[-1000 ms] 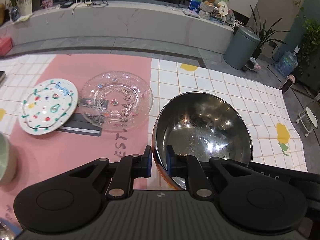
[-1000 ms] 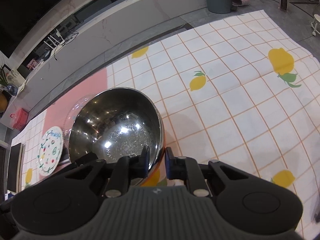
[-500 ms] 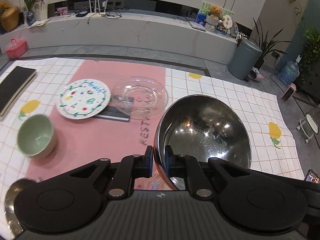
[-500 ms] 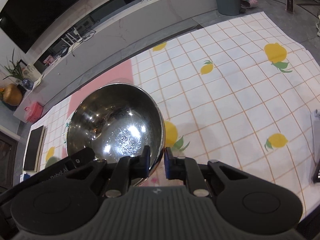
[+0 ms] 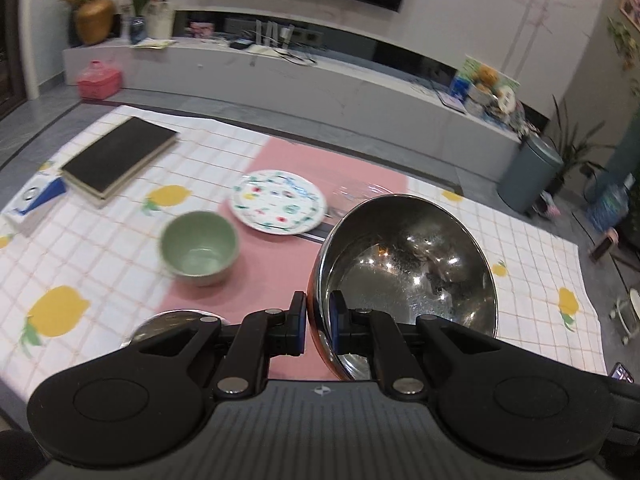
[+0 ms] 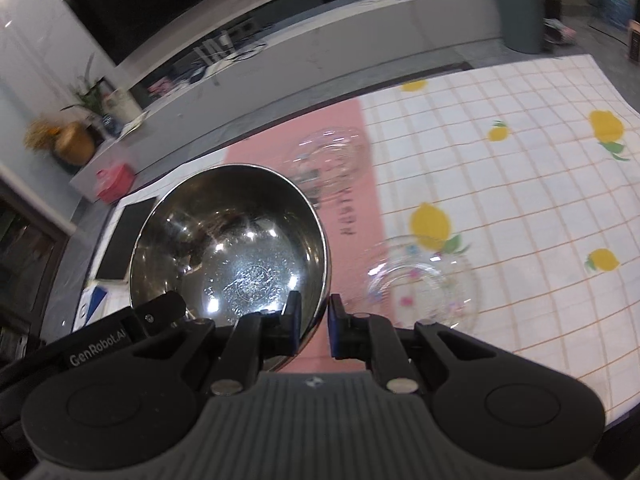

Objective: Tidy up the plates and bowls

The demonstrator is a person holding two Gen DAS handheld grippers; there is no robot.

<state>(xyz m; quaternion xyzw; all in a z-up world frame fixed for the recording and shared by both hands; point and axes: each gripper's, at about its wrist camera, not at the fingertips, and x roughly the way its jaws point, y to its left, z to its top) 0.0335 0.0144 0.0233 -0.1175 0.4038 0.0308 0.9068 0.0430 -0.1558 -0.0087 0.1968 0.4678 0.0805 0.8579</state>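
Only left view shows green bowl [image 5: 199, 246].

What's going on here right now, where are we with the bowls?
Both grippers are clamped on the rim of the steel bowl, held up above the table: the left gripper on one side, the right gripper on the opposite side. On the cloth below sit a green bowl, a painted plate, two clear glass plates and a black book. Nothing is stacked yet.
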